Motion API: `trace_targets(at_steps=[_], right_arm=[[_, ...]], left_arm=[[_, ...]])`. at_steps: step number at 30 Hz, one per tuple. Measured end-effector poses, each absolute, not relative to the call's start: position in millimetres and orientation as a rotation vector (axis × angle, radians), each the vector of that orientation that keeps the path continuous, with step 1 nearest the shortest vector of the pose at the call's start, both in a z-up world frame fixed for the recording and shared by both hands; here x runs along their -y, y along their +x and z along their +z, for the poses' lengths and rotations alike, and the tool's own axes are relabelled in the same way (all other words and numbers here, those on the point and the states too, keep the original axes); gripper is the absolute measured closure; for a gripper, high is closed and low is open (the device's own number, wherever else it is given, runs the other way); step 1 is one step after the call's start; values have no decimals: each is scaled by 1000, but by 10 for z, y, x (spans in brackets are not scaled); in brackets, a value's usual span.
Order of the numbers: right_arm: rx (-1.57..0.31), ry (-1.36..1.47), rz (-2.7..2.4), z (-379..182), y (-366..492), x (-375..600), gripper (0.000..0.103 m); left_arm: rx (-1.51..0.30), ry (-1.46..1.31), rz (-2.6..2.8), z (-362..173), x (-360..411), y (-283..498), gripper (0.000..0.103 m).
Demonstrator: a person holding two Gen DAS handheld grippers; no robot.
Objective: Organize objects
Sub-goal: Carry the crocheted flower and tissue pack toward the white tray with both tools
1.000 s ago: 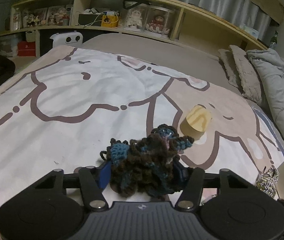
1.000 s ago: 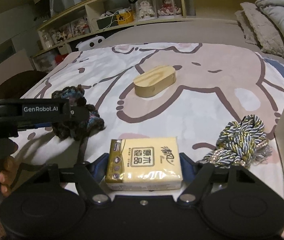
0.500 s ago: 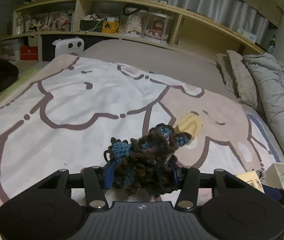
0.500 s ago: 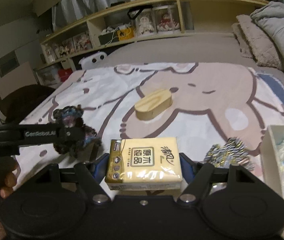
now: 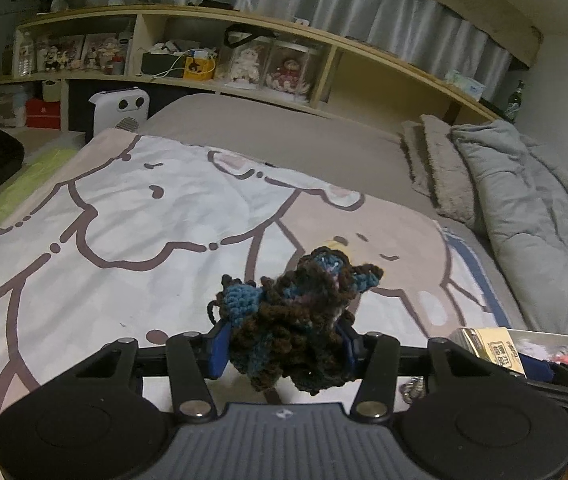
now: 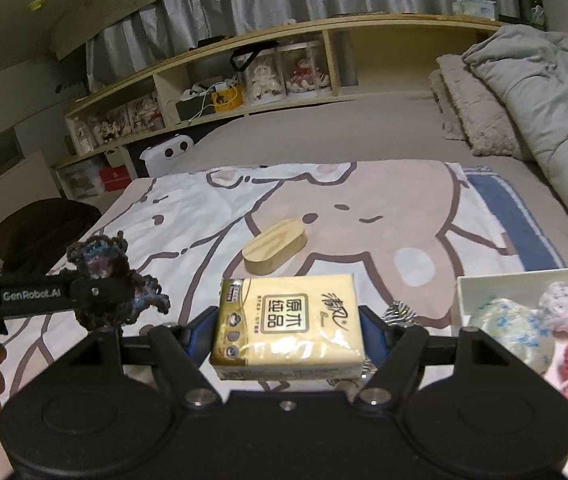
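Note:
My left gripper point(image 5: 284, 344) is shut on a dark brown and blue crocheted piece point(image 5: 292, 316), lifted above the bed. That piece point(image 6: 112, 280) and the left gripper point(image 6: 96, 292) also show at the left of the right wrist view. My right gripper point(image 6: 288, 332) is shut on a yellow tissue pack point(image 6: 288, 324), held in the air; the pack point(image 5: 492, 346) appears at the lower right of the left wrist view. A white box point(image 6: 484, 284) at the right holds several crocheted balls point(image 6: 512, 328).
An oval wooden box point(image 6: 274, 246) lies on the cartoon-print blanket point(image 5: 124, 240). A striped rope bundle point(image 6: 398, 312) peeks out behind the tissue pack. Grey pillows and a duvet point(image 5: 524, 208) are piled at the right; a shelf point(image 5: 244, 60) runs behind the bed.
Both grippers have risen with their loads, so the bed looks farther below. The white box with the balls has come into the right wrist view. The left jaws closed tighter on the crochet.

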State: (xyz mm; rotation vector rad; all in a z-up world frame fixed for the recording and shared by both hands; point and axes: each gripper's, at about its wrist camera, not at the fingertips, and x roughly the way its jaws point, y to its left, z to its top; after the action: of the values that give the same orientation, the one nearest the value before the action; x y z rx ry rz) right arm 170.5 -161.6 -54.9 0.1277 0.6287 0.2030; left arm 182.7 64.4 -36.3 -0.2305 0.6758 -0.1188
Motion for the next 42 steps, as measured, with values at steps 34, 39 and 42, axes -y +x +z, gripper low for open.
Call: trace_targets(at_steps=[34, 39, 42], right_arm=[[-635, 45, 25, 18, 602, 2793, 30], [-633, 58, -2, 53, 498, 2985, 29], [-629, 67, -15, 70, 448, 3095, 29]], left_arm=[[-659, -115, -355, 161, 458, 951, 51], [-659, -82, -366, 182, 663, 909, 51], [-657, -65, -373, 202, 783, 900, 51]])
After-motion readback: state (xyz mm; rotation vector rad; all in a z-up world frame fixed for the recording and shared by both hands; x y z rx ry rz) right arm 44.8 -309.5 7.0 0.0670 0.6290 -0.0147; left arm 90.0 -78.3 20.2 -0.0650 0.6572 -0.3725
